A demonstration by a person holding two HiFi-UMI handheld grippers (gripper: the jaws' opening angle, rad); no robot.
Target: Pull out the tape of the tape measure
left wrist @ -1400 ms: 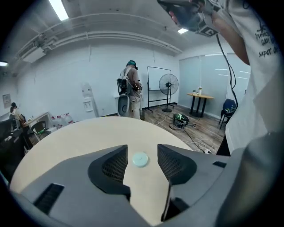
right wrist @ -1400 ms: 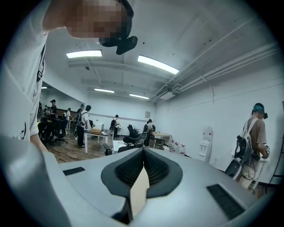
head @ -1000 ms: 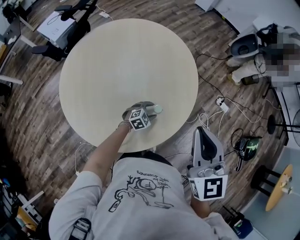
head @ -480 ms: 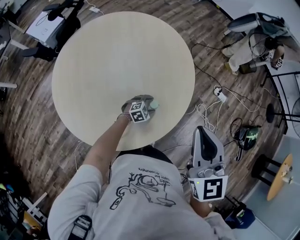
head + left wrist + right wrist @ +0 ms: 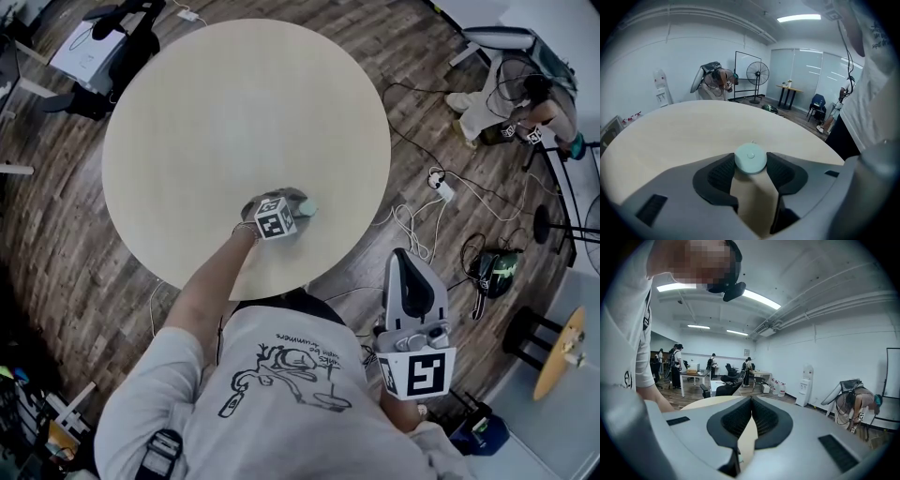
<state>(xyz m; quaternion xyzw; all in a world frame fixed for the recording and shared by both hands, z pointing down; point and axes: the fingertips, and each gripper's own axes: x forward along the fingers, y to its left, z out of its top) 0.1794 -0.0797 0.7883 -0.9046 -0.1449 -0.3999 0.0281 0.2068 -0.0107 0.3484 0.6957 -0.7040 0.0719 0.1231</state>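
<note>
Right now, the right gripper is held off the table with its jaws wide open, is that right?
No. The right gripper is held off the table, but its jaws are shut, tips together; the right gripper view shows it.

**No lettering can be read in any view.** The white short-sleeved T-shirt (image 5: 281,375) carries a black line drawing under one line of script, upside down in the head view and too small to read. The white cubes on the left claw (image 5: 298,208) and the right claw (image 5: 406,259) bear black square code markers only.
</note>
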